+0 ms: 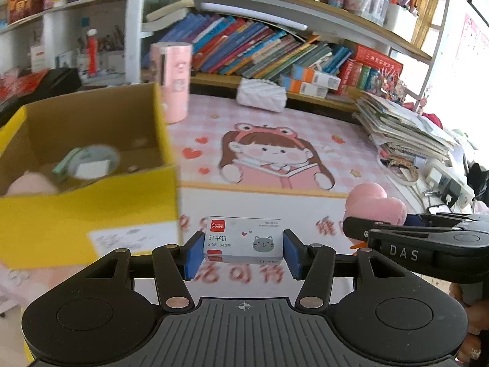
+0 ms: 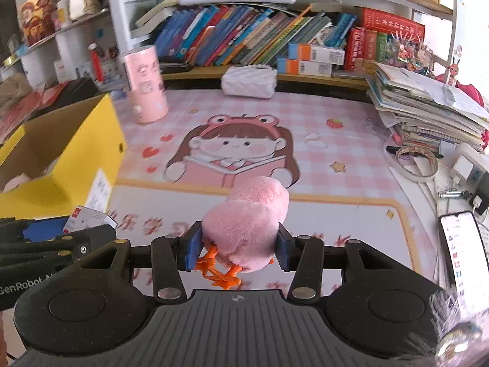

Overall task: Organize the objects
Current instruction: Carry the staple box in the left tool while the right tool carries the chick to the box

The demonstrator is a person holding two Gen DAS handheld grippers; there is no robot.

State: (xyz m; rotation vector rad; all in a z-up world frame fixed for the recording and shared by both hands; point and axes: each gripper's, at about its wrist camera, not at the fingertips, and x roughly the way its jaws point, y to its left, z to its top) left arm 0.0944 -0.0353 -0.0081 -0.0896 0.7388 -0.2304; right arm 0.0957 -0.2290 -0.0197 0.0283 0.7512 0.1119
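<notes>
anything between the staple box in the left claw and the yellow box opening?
Nothing visible. The staple box, held in the left claw, sits right of the yellow box, whose open top is uncovered. Only its near right wall must be cleared.

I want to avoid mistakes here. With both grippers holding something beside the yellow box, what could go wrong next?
1. The staple box is held only by its short ends in the left gripper; it may slip.
2. The right gripper, holding the pink plush toy, is close beside the left; they may collide.
3. The yellow box already holds items, which may crowd the drop.
</notes>
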